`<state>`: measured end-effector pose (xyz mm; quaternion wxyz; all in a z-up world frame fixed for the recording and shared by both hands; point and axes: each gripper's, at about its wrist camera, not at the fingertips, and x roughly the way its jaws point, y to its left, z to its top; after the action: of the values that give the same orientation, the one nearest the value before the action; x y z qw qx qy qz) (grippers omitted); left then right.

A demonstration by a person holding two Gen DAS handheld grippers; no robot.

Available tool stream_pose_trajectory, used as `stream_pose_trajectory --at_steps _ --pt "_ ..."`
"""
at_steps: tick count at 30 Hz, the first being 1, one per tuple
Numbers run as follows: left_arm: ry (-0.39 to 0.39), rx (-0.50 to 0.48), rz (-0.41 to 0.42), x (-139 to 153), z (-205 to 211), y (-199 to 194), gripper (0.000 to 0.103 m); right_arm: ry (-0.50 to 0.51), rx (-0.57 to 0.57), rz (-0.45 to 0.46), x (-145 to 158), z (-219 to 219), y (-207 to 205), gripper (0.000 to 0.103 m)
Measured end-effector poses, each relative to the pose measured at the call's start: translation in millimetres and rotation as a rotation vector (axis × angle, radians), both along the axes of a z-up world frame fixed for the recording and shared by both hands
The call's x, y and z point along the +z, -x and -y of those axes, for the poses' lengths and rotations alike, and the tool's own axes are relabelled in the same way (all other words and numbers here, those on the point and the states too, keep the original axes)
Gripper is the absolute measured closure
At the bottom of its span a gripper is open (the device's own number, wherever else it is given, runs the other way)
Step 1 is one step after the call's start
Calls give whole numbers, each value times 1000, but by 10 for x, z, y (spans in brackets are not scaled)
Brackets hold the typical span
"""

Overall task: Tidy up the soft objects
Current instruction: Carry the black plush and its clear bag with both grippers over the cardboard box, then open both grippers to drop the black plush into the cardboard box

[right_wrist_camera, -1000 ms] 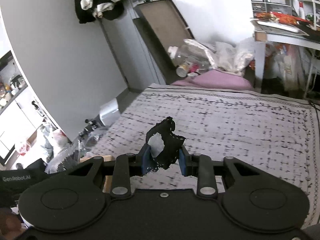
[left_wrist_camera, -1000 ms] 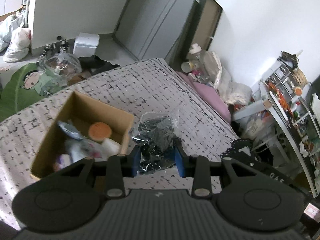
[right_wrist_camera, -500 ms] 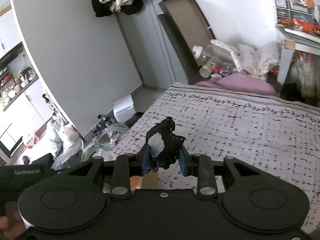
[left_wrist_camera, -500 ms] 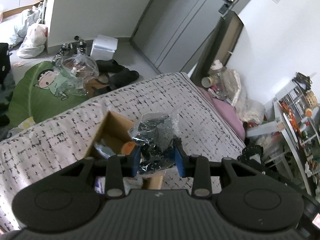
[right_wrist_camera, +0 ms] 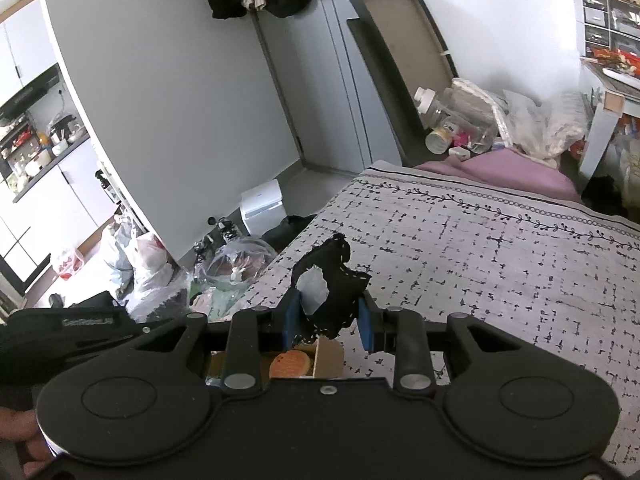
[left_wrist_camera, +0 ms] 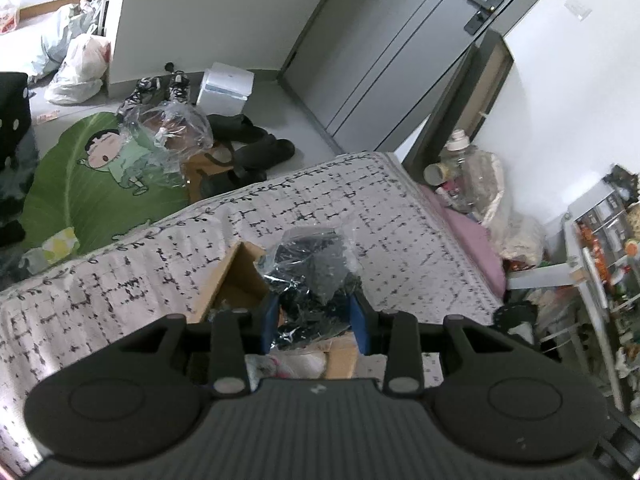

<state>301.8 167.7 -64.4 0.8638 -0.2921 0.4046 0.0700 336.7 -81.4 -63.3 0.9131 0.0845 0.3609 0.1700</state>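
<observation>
While both grippers hang over the patterned bedspread [right_wrist_camera: 500, 264], each has something soft between its blue pads.

Left gripper [left_wrist_camera: 314, 326]: jaws opening, with a clear plastic bag of dark fabric [left_wrist_camera: 312, 276] between them; the pads look to be touching the bag's sides.

Bag position: above the cardboard box [left_wrist_camera: 228, 284], at the 12 o'clock side of the left gripper.

Right gripper [right_wrist_camera: 328, 326]: clenched on a black lace-edged cloth [right_wrist_camera: 332, 284] with a pale patch showing through its hole.

Cloth position: sticks up at 12 o'clock from the right gripper's jaws, over the bed's edge.

Box contents: a round orange item [right_wrist_camera: 290, 363] shows under the right gripper, at its 7 o'clock.

Writing: pale letters on a black device [right_wrist_camera: 88, 322] at 9 o'clock in the right view, too blurred to read for certain.

Floor: a green leaf-shaped mat with a cartoon child [left_wrist_camera: 100, 176], at 10 o'clock in the left view.
</observation>
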Motion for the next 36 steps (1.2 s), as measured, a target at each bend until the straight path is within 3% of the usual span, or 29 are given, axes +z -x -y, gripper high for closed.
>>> stream_pose_trajectory --at_steps 3,6,33,36 --pt "-28 5 -21 -46 -1 -59 55 6 8 -9 -24 -13 2 73" --pt "-3 0 -10 -58 -18 -48 49 13 22 -20 -61 -46 6 73" --pt "-42 30 -34 4 -55 421 45 40 155 -153 -467 -317 503 72" --pt "-50 36 -40 2 -60 509 41 28 184 -159 -490 -349 575 65"
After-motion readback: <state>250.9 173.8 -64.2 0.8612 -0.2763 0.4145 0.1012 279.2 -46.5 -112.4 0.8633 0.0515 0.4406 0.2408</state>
